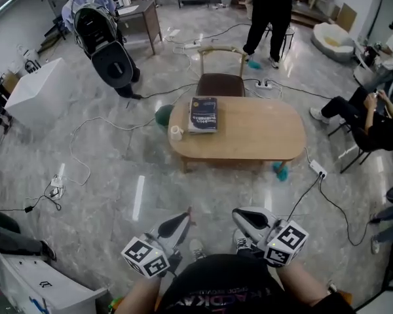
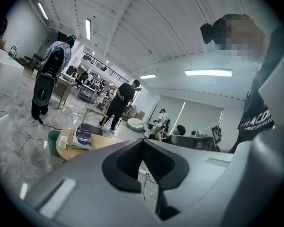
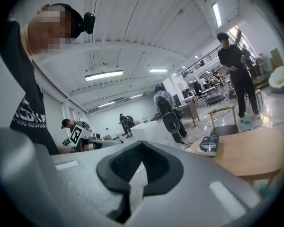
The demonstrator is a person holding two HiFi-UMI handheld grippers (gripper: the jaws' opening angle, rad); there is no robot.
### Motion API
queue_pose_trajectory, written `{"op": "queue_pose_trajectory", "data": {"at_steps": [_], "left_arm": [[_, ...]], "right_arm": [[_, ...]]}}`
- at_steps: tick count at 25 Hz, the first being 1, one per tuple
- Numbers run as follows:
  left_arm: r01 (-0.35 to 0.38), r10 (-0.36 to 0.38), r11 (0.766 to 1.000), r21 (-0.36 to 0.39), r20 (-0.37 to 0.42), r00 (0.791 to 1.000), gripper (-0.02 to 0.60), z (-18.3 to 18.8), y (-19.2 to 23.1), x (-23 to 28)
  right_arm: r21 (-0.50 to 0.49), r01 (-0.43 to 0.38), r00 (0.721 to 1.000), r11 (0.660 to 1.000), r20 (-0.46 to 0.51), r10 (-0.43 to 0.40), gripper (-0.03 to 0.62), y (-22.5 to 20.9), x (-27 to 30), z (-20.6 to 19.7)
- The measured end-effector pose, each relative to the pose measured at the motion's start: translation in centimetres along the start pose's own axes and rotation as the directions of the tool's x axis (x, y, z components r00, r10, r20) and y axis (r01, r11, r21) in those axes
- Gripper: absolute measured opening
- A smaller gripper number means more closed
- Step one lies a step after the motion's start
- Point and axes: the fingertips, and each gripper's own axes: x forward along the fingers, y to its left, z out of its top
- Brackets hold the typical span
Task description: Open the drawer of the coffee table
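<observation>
- From the head view we get the whole table [image 1: 255,133] from above. It sits out ahead on the floor [image 1: 118,182], well apart from both grippers.
- The left gripper [image 1: 185,216] and right gripper [image 1: 238,215] are low in the picture, close to the person's body, with their tips aimed toward the table.
- The left gripper view catches only the table's left end, with the cup [image 1: 176,133], the book [image 1: 204,114] and a green bin [image 1: 162,115] just beside it. Its jaws are pressed together, nothing between them.
- The right gripper view gives the table's near edge side-on, with the book on top and the chair [image 1: 221,82] behind. Those jaws are closed tight too, and empty.
- The table has a light wood top, a long oval with rounded ends, and it's smooth and mostly bare. The drawer can't be made out in any view.
- The book has a dark blue cover and lies flat, with the small white cup next to it.
- The chair has a bent pale-wood frame and a brown seat.
- The floor is glossy grey and marbled, and the jaws are grey shells with dark pads.
</observation>
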Motion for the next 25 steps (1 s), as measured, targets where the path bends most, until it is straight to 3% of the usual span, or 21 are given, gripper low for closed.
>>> {"op": "queue_pose_trajectory", "data": {"at_steps": [11,19,25], "left_arm": [[0.102,-0.102,0.995,-0.002,-0.055,0.993,0.008,-1.2,4.9,-3.3],[0.081,-0.081,0.997,0.003,-0.06,0.995,0.008,-0.3,7.1,-2.5],[0.032,-0.029,0.997,0.063,-0.05,0.998,0.008,0.5,8.4,-0.7]], "right_arm": [[0.03,0.218,0.973,0.976,0.075,-0.219,0.002,1.4,1.0,-1.7],[0.033,0.284,0.956,0.958,0.068,-0.286,0.002,-0.9,0.9,-2.1],[-0.003,0.301,0.952,0.954,0.064,-0.3,0.002,-4.4,1.4,-1.3]]}}
